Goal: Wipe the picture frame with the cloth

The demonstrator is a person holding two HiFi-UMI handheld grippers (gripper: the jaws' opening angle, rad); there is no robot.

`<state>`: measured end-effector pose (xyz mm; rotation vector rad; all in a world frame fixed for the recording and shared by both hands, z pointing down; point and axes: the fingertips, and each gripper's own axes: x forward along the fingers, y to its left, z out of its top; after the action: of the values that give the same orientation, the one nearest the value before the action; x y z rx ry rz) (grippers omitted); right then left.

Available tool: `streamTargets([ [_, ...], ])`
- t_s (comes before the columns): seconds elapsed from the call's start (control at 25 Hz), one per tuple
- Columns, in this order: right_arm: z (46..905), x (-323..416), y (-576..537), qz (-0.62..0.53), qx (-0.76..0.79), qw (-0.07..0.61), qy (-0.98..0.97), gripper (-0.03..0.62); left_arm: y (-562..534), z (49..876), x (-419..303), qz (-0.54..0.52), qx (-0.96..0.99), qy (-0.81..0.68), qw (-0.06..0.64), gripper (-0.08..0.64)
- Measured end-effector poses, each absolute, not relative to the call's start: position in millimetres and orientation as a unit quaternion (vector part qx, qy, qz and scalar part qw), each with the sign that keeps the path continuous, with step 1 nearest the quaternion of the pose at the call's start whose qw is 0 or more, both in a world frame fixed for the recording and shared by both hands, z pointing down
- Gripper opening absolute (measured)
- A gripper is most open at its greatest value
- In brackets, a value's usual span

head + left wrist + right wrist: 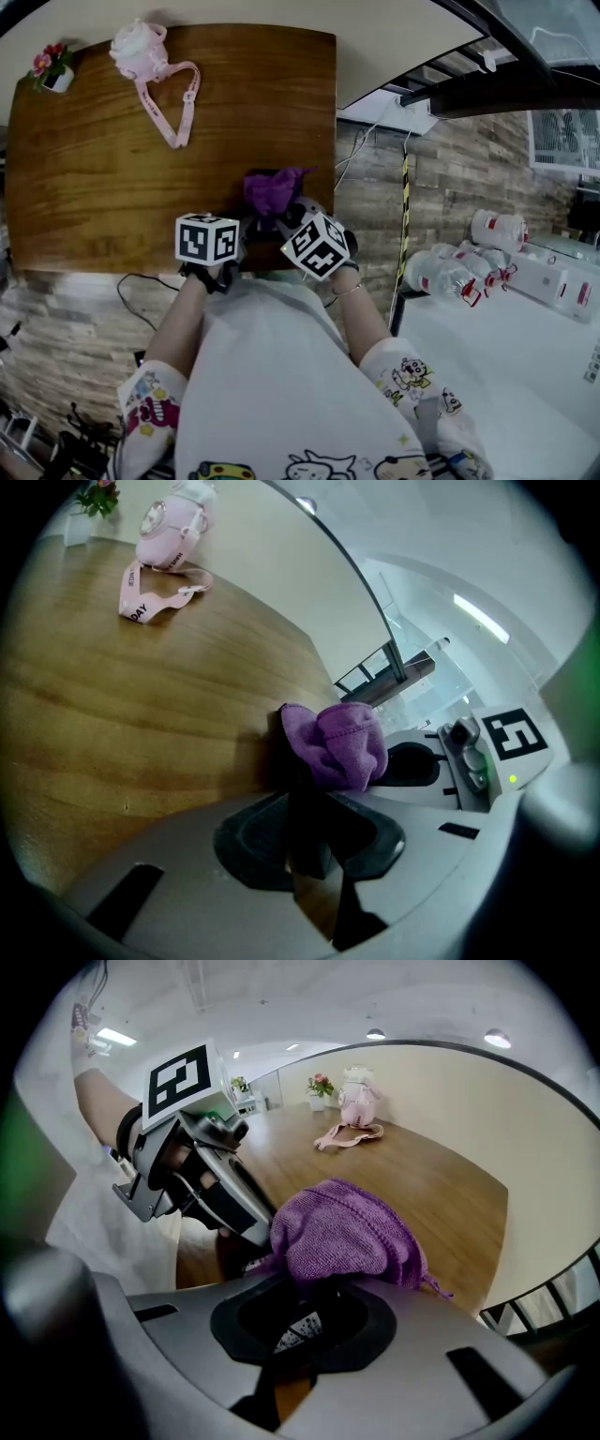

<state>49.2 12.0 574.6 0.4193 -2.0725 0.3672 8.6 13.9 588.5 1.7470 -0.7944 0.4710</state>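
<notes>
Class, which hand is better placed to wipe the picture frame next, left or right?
Right: the right tongs grip the purple cloth at the picture frame, which the left tongs clamp.

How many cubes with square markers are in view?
2. The left cube is at the table's near edge; the right cube is beside it, next to the purple cloth. None seems hidden.

cloth (342, 1232): purple knit, matt; table (112, 187): wood grain, smooth w/ slight sheen.
</notes>
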Motion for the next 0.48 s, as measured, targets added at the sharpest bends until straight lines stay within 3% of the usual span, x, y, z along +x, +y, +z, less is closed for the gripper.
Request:
streamTargets([
  [0.48, 572.4, 83.8, 14.2, 0.17, 0.203, 0.484, -0.834, 0.044, 13.5, 588.1, 8.5, 0.197, 0.736, -0.336, 0.554, 0.066],
])
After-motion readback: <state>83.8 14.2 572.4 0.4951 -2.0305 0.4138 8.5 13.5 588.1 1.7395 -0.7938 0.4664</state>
